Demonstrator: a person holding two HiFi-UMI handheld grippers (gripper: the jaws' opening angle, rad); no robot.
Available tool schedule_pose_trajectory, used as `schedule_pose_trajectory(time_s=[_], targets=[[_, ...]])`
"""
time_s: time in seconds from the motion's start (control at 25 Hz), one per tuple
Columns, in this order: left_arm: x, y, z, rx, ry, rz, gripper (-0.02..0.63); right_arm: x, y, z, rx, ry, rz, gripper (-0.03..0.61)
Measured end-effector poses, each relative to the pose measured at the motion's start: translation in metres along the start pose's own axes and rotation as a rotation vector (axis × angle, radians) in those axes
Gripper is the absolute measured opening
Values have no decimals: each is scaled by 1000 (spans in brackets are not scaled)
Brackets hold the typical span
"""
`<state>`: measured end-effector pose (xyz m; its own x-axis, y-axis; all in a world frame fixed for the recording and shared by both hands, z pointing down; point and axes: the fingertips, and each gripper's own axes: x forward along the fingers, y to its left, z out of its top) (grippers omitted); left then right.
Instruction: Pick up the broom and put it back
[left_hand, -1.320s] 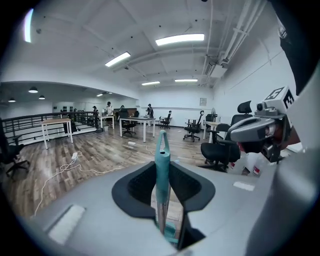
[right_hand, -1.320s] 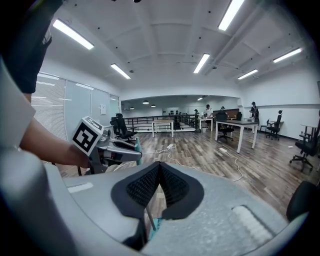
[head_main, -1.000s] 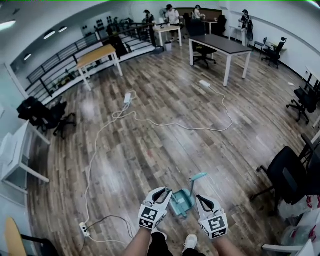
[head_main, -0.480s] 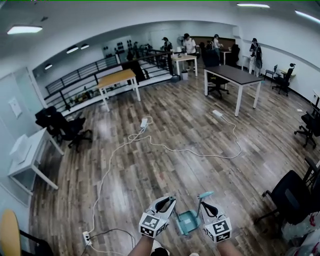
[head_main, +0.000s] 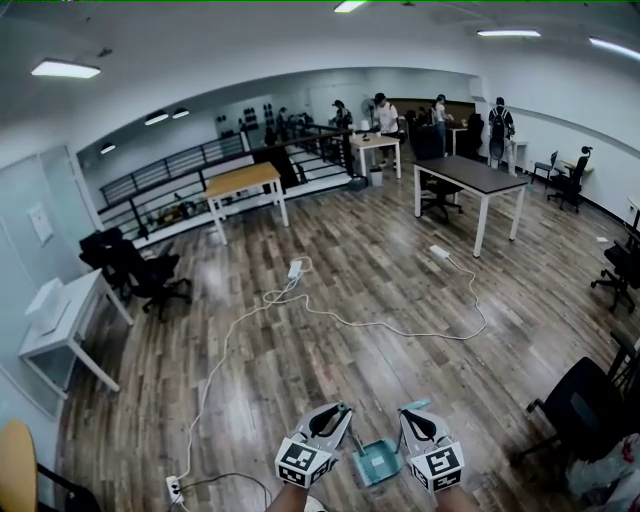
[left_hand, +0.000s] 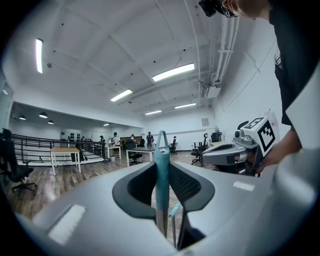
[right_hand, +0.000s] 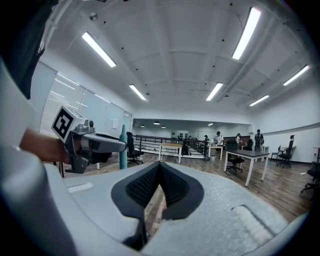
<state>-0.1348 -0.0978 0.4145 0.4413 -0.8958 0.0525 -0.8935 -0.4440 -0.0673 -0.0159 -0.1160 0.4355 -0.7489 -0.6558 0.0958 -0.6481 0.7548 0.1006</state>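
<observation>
Two tongs point level above the wooden floor (head_main: 330, 270). The left tongs (head_main: 341, 410) are clenched on the handle of the upright teal broom (left_hand: 161, 150). The right tongs (right_hand: 160, 166) are clenched, apparently on nothing. Pick-up appears complete. Next move: carry the broom to its storage place, not identifiable here, maintaining the grip.

Broom (left_hand: 161, 160) upright between the jaws of the left gripper (head_main: 338, 412), dustpan (head_main: 378, 462) hanging between it and the right gripper (head_main: 408, 415). Ahead, a cable (head_main: 345, 322) crosses the floor (head_main: 380, 270); power strip (head_main: 172, 488) lower left, office chair (head_main: 580, 405) right, benches (head_main: 470, 176) beyond.
</observation>
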Motion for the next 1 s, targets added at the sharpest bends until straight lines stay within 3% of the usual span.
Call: schedule_pose_trajectory(time_s=[0.28, 1.0], targets=[[-2, 0, 2, -8, -13, 4, 98, 2, 7, -6, -1, 9, 12, 3], [14, 2, -33, -38, 53, -18, 98, 7, -5, -35, 17, 74, -17, 3]])
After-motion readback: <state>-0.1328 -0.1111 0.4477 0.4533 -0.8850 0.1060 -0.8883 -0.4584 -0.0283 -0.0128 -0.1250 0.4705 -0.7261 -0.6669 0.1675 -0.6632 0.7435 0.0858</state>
